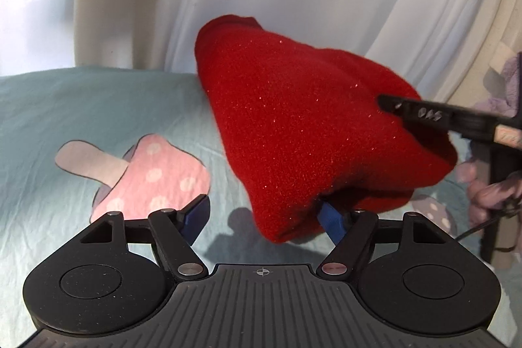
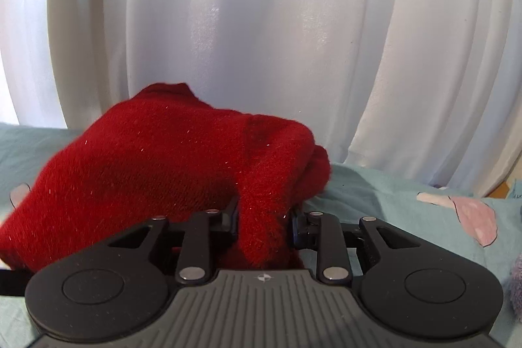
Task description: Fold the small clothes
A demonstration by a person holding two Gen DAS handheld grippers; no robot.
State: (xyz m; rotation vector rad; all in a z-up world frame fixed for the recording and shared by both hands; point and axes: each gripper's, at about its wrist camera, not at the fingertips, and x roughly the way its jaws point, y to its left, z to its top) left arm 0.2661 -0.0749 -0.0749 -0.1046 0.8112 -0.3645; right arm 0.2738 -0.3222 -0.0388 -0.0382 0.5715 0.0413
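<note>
A red knitted garment (image 1: 293, 119) hangs bunched above the bed, its lower edge just over the sheet. My left gripper (image 1: 262, 214) stands open beneath it. The left gripper's right blue finger (image 1: 331, 217) is tucked under the red hem, while its left finger (image 1: 195, 214) is free. My right gripper (image 2: 264, 217) is shut on a thick fold of the red garment (image 2: 146, 168), and the cloth fills the gap between its pads. In the left wrist view, one black finger of the right gripper (image 1: 424, 116) lies across the cloth from the right.
A pale teal bedsheet (image 1: 81, 106) printed with pink mushrooms (image 1: 153, 175) covers the surface. White curtains (image 2: 261, 38) hang close behind. A person's hand (image 1: 483, 188) grips the right tool at the right edge. Lilac cloth (image 1: 509, 80) lies at the far right.
</note>
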